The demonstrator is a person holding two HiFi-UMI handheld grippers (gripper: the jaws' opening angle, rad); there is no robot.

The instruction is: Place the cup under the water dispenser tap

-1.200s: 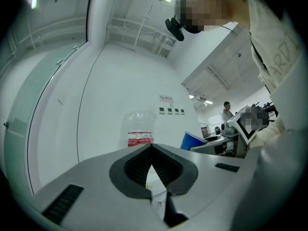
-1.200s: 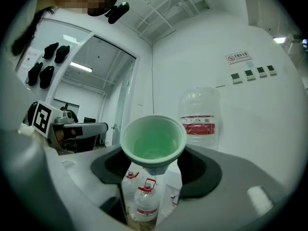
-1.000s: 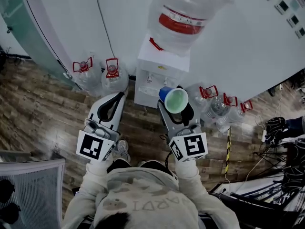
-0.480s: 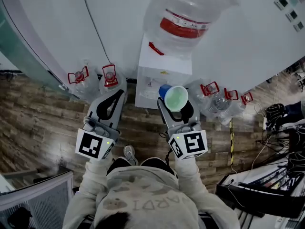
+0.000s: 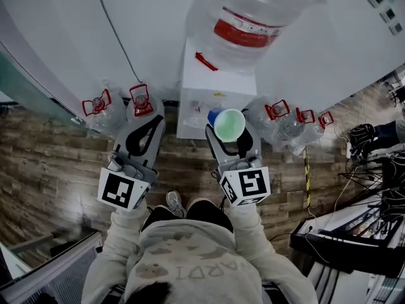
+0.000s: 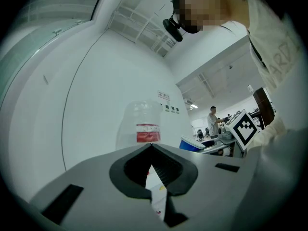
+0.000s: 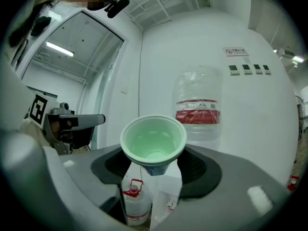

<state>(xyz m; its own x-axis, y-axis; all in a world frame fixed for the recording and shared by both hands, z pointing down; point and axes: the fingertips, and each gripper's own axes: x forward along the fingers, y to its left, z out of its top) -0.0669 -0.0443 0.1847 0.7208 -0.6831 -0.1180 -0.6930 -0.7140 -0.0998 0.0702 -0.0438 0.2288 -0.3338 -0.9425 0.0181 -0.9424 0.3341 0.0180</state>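
Observation:
The white water dispenser (image 5: 214, 100) stands against the wall, with a large clear bottle (image 5: 252, 19) with a red label on top. Its tap area, on the front face just above the cup, is too small to make out. My right gripper (image 5: 231, 130) is shut on a cup (image 5: 228, 125), blue outside and green inside, held mouth-up just in front of the dispenser's right half. In the right gripper view the cup (image 7: 153, 142) sits between the jaws of the right gripper (image 7: 154, 163) and is empty. My left gripper (image 5: 150, 126) is shut and empty, left of the dispenser; the left gripper (image 6: 151, 149) shows its tips together.
Spare water bottles with red handles stand on the wooden floor at the dispenser's left (image 5: 140, 101) and right (image 5: 280, 120). Cables and equipment (image 5: 364, 170) crowd the right side. A glass partition (image 5: 25, 75) runs along the left. A person (image 6: 212, 122) stands far off.
The dispenser has drawn nearer. Both grippers and the cup have moved up toward its front. The grey chair at lower left has slid out of view.

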